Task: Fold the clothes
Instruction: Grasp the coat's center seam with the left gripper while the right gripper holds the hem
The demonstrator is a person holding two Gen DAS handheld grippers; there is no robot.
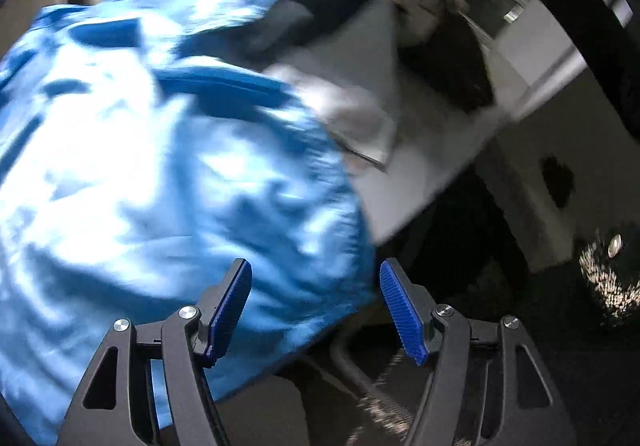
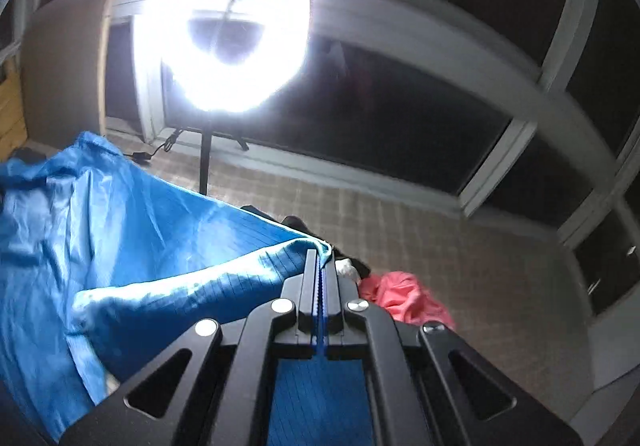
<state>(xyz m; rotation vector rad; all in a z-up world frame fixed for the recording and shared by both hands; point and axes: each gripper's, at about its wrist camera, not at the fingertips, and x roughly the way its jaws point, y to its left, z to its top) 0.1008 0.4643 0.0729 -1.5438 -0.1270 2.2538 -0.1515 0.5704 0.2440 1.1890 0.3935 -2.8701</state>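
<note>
A shiny blue garment (image 1: 160, 165) lies crumpled over the left of a pale table (image 1: 424, 173) in the left wrist view. My left gripper (image 1: 316, 274) hovers open above its right edge, and nothing sits between the blue pads (image 1: 400, 310). In the right wrist view my right gripper (image 2: 320, 256) is shut on a hem of the same blue garment (image 2: 120, 246). It holds that edge raised, so the cloth hangs away to the left. More of the cloth shows beneath the jaws.
A bright ring light (image 2: 232, 25) on a stand glares ahead of the right gripper, with dark windows behind it. A pink garment (image 2: 404, 302) and a dark one (image 2: 300, 224) lie beyond the fingertips. A pale folded cloth (image 1: 352, 113) rests on the table beside a dark shape (image 1: 452, 65).
</note>
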